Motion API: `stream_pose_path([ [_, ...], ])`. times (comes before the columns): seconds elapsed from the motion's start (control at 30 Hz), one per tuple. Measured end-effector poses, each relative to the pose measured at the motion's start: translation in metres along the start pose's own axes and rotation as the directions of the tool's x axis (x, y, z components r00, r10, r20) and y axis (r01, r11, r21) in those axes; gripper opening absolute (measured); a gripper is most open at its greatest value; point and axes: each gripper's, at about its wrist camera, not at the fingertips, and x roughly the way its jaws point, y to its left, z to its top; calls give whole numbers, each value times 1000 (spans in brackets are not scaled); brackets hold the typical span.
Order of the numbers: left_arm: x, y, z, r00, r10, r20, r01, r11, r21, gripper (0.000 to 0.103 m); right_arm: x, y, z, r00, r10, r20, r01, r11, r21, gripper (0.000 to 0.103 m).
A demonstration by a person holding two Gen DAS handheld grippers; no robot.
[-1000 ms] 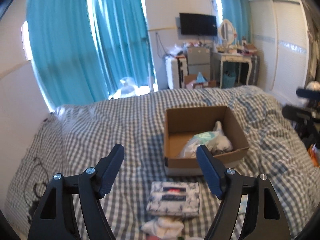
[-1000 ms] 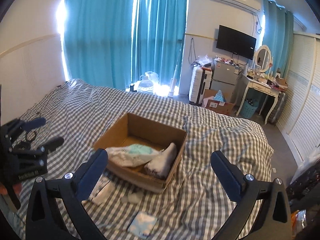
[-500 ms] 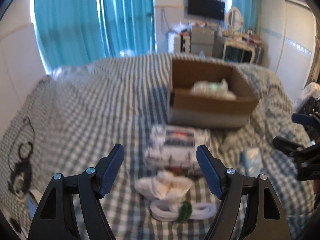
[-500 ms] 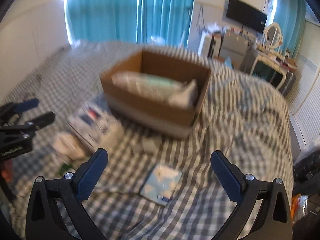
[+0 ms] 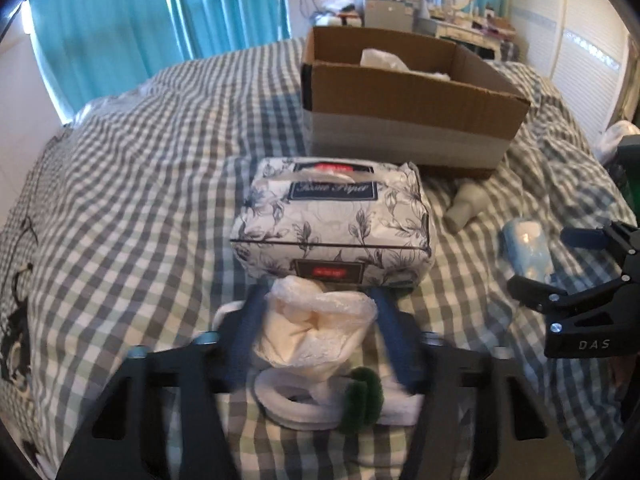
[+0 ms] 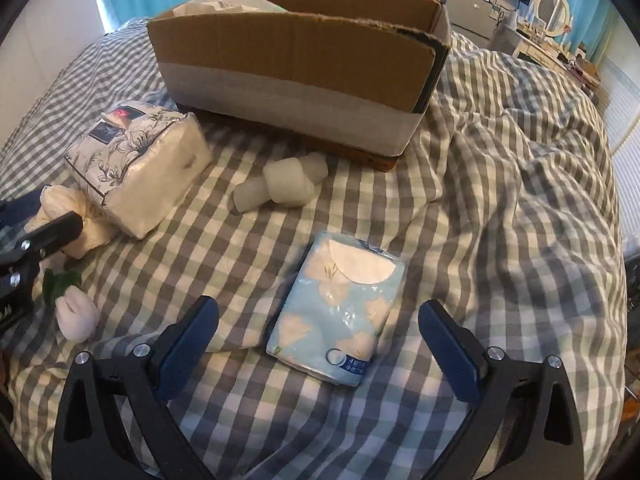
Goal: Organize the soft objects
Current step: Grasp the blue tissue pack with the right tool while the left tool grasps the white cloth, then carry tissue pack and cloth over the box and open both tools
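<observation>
Crinkled white plastic bundle (image 5: pixel 316 328) sits between my left tongs (image 5: pixel 318 320), which flank it, grip uncertain; my right tongs (image 6: pixel 316 336) hang released over the blue tissue pack (image 6: pixel 340 312).

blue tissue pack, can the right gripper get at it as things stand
Probably yes. The blue tissue pack lies flat on the bedspread just ahead of the right gripper, between its open fingers, with nothing on top or in between.

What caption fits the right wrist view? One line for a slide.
Open right gripper hovers over a blue tissue pack on the checked bed, cardboard box beyond.
</observation>
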Motion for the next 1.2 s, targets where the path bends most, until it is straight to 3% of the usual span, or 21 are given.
stream_pose_path([
  [0.03, 1, 1, -1, 1000, -7, -6, 7, 1000, -1, 41, 2, -1, 0, 1000, 1, -7, -1, 1000, 2, 96],
  [0.1, 3, 1, -2, 1000, -15, -16, 15, 1000, -4, 22, 5, -2, 0, 1000, 7, -22, -7, 1000, 17, 85],
  [0.2, 3, 3, -3, 1000, -22, -12, 22, 1000, -8, 13, 11, -9, 3, 999, 25, -41, -23, 998, 57, 74],
  [0.3, -4, 9, 0, 1000, -21, 10, 21, 999, -37, 12, 18, -15, 7, 997, 41, -58, -36, 996, 84, 67],
  [0.37, -14, 15, 2, 999, -23, 44, 27, 997, -74, 12, 21, -16, 9, 997, 44, -60, -39, 995, 90, 56],
  [0.57, -33, 27, 7, 995, -47, 89, 58, 990, -126, 12, 5, -13, 9, 999, 41, 21, -42, 996, 73, 52],
  [0.83, -57, 23, 15, 989, -64, 134, 79, 991, -106, 12, -45, -13, 15, 981, 78, 175, -90, 994, 64, 51],
  [1.2, -102, 5, 74, 961, -113, 252, 124, 992, -29, 12, -139, -19, 70, 915, 87, 395, -83, 996, -26, 51],
])
